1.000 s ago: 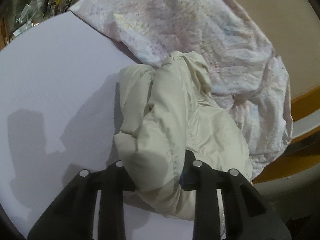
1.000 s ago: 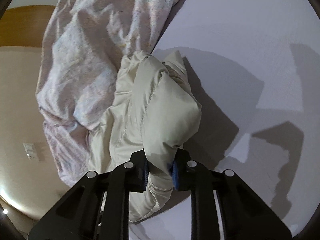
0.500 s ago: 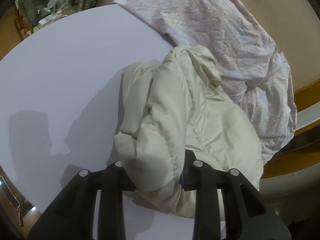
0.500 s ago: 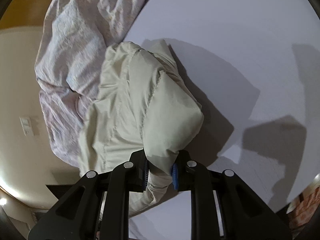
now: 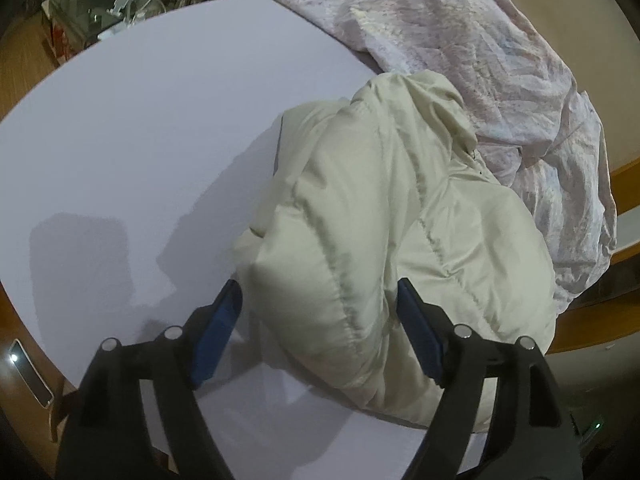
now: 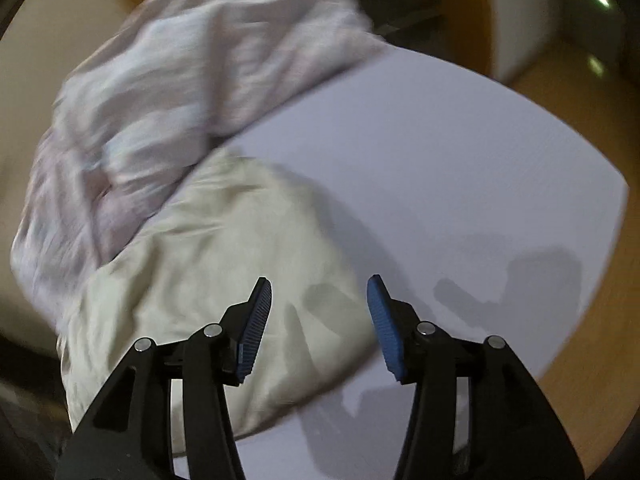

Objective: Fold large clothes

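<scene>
White tabletop (image 5: 152, 128) filled both views, with the cream padded jacket (image 5: 392, 220) lying bunched near its edge, against a crumpled pale sheet (image 5: 480, 48) beyond the jaws. Both grippers appeared to have set the jacket down: the left gripper (image 5: 316, 312) had its jaws spread wide either side of a puffy fold, seemingly not squeezing it, while the right gripper (image 6: 318, 308) hung above with jaws spread and empty. Next, I judged, each needed a fresh hold on an edge to lay the jacket flat.
</scene>
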`<state>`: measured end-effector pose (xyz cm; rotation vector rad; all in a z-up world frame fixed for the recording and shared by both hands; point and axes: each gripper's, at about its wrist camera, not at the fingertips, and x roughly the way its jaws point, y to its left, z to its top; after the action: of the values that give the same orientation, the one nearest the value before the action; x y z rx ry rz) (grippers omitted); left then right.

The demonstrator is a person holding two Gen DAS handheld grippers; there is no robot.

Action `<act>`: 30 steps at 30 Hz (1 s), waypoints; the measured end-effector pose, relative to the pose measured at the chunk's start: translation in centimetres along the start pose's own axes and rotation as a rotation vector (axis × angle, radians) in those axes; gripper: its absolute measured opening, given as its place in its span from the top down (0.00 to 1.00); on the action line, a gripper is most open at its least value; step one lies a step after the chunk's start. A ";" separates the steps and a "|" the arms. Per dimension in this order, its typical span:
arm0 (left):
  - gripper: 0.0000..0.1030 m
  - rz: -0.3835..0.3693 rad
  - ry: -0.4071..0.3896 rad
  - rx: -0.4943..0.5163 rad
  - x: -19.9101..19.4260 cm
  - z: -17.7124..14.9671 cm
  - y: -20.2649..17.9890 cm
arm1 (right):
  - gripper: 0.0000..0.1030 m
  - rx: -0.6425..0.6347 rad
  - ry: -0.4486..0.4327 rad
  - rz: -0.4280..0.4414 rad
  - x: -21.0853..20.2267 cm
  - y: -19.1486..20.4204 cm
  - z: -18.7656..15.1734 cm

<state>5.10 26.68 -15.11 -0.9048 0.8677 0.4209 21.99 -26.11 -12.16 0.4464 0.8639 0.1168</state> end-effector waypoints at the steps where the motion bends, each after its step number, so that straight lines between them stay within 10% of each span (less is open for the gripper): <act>1: 0.24 -0.003 0.002 0.000 0.1 0.0 0.0 | 0.50 -0.056 0.010 0.034 0.3 1.7 -0.2; 11: 0.24 -0.023 -0.005 -0.030 1.2 0.2 -0.3 | 0.56 -0.483 0.083 0.176 4.0 14.7 -5.7; 30: 0.18 -0.071 -0.010 -0.082 2.5 1.7 -0.5 | 0.55 -0.624 0.145 0.002 11.0 16.9 -9.9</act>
<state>7.73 27.69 -16.26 -1.0051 0.8114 0.4016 22.96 -4.56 -18.32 -0.1477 0.9172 0.4108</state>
